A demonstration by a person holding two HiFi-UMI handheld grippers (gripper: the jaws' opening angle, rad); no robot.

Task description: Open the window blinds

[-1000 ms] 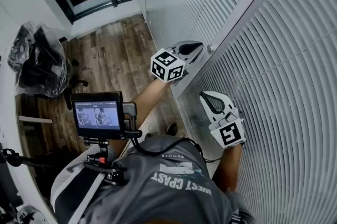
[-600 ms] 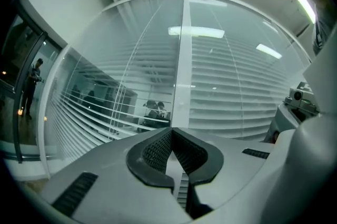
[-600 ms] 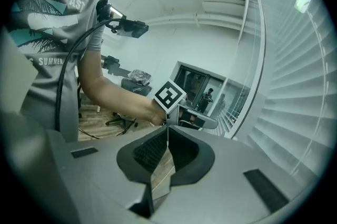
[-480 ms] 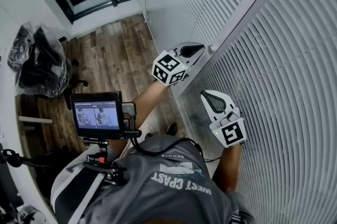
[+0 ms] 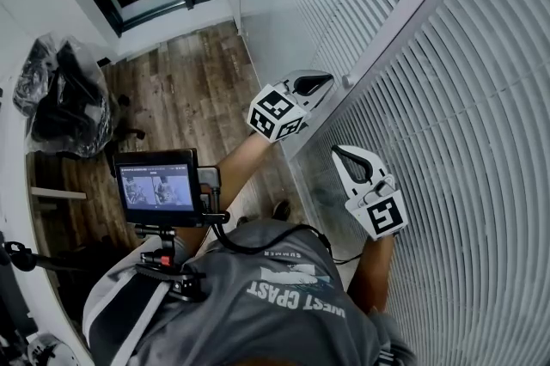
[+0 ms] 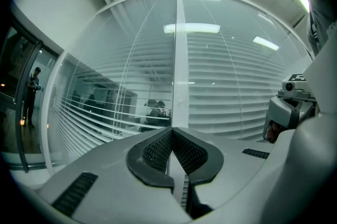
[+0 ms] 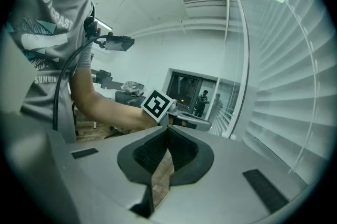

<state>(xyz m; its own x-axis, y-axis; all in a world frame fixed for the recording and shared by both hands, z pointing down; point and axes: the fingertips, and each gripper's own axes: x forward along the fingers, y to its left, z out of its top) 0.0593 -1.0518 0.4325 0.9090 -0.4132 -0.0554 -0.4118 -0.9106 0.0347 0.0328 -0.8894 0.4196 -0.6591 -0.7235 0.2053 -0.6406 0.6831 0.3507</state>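
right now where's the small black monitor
In the head view, left of centre: the small black monitor sits on a clamp above the grey shirt, beside the left forearm.

Left gripper [image 5: 329, 81] raised ahead on a bare, outstretched left forearm [image 5: 239, 163], pointing forward, jaws pressed together tip to tip, nothing seen between them. Right gripper [image 5: 338, 152] lower and nearer the body, also pointing forward, jaws likewise closed at the tips and empty. Right forearm [image 5: 369, 268] bent in close beside the torso.
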